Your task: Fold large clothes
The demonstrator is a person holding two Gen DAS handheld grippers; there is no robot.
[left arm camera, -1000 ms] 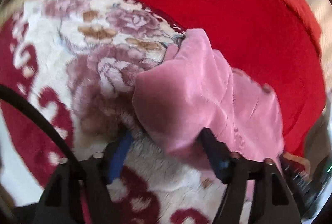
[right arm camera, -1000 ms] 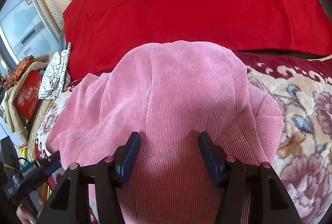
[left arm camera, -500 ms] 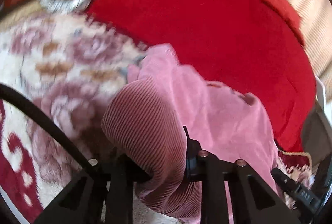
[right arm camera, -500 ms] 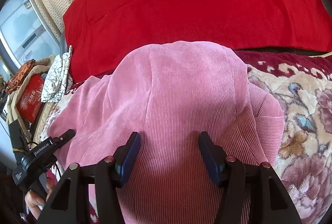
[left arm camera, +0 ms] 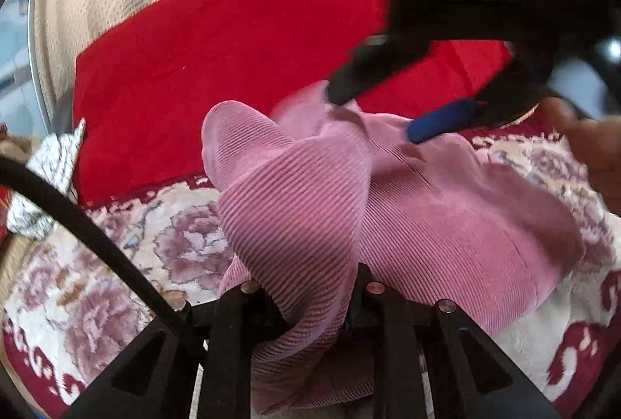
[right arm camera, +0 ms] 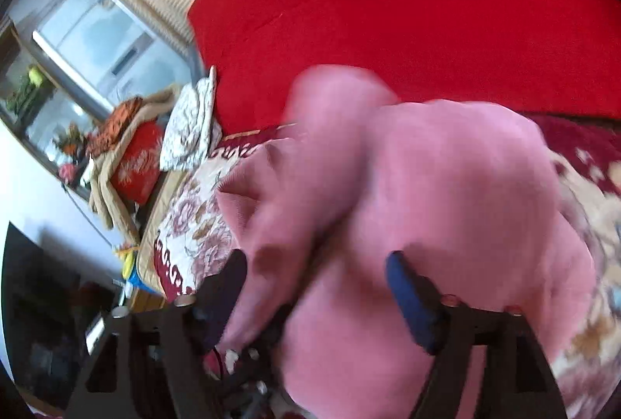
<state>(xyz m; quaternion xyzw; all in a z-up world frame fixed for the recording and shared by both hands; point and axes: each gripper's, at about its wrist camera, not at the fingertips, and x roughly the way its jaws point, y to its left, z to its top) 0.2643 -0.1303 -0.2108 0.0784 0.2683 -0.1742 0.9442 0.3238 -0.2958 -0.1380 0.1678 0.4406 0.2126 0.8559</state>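
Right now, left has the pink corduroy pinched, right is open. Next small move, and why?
Probably carry the left gripper across and lay its pinched fold of the pink corduroy garment over the rest. The right gripper has just been opening, its pads clear of the cloth, so only the left controls the fold.

Bed [left arm camera: 116, 302] has a floral cream-and-maroon blanket [left arm camera: 186, 248]. Directly on it: pink corduroy garment [left arm camera: 446, 225], red cover [left arm camera: 217, 69] at the far side, white patterned cloth [left arm camera: 50, 166] at the left edge.
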